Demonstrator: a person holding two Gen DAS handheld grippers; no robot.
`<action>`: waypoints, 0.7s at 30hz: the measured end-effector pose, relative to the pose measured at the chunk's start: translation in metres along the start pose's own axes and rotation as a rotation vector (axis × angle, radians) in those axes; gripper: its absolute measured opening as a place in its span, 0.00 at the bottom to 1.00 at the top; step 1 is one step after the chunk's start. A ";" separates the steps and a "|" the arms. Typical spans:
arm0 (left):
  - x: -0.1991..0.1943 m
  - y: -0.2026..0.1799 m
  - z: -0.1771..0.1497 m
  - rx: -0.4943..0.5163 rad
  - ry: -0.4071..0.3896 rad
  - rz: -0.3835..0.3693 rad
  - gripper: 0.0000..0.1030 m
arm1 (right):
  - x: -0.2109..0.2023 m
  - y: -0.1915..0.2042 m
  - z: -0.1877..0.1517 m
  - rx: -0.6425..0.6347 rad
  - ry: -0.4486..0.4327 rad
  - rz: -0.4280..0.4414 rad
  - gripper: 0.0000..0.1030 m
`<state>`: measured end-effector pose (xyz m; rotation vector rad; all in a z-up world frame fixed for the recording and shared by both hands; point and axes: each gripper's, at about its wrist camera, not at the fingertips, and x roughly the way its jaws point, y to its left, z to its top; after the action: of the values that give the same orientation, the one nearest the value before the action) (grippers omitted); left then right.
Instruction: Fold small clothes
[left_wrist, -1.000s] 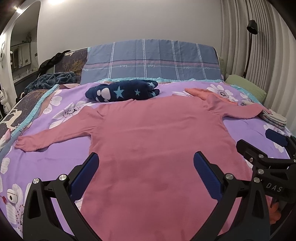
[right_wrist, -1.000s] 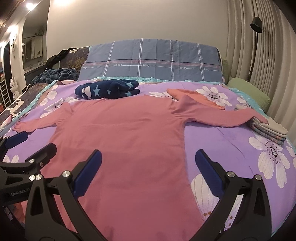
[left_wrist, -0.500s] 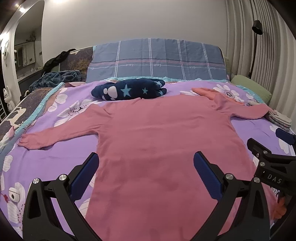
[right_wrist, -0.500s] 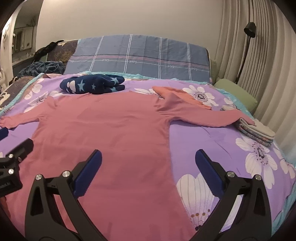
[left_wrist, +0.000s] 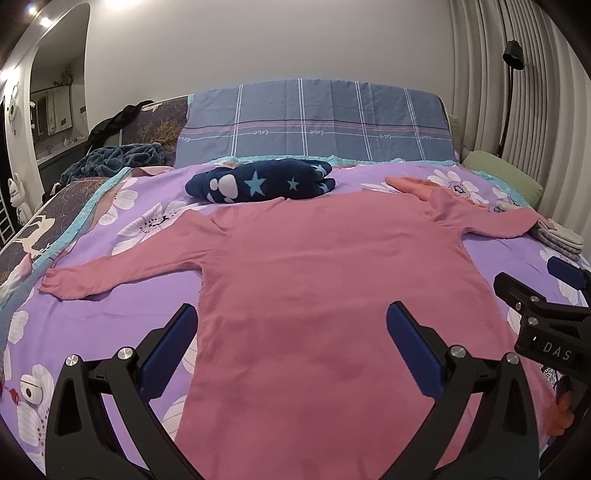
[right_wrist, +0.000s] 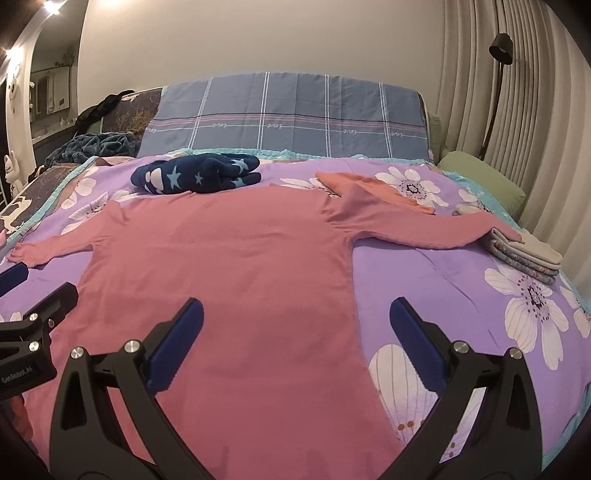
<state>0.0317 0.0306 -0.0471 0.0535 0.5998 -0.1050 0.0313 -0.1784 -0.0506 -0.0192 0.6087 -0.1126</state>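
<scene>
Both tools have drifted slightly; left tool (left_wrist: 291, 339) and right tool (right_wrist: 295, 332) hover wide over the pink shirt (left_wrist: 332, 280).

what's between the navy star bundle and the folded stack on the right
The pink shirt's shoulder and right sleeve, plus an orange garment on the purple sheet, clearest in the right wrist view.

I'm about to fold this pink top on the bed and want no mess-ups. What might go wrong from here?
1. The right sleeve ends on the folded stack; pulling it in may drag that stack apart.
2. The orange garment lies against the right shoulder of the pink top and could get caught in the fold.
3. The left gripper and right gripper are both open above the fabric; a pinch might also grab the purple sheet.
</scene>
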 end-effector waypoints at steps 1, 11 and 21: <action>0.000 0.000 0.000 0.001 -0.001 0.000 0.99 | 0.000 -0.001 0.000 0.007 0.004 0.003 0.98; -0.001 -0.001 0.001 0.006 -0.002 0.000 0.99 | 0.002 -0.002 0.003 0.018 0.013 -0.009 0.98; 0.003 -0.001 0.002 0.004 0.005 -0.012 0.99 | 0.004 -0.001 0.006 0.013 0.019 -0.021 0.98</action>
<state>0.0351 0.0295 -0.0468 0.0537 0.6048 -0.1181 0.0381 -0.1802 -0.0481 -0.0117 0.6269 -0.1370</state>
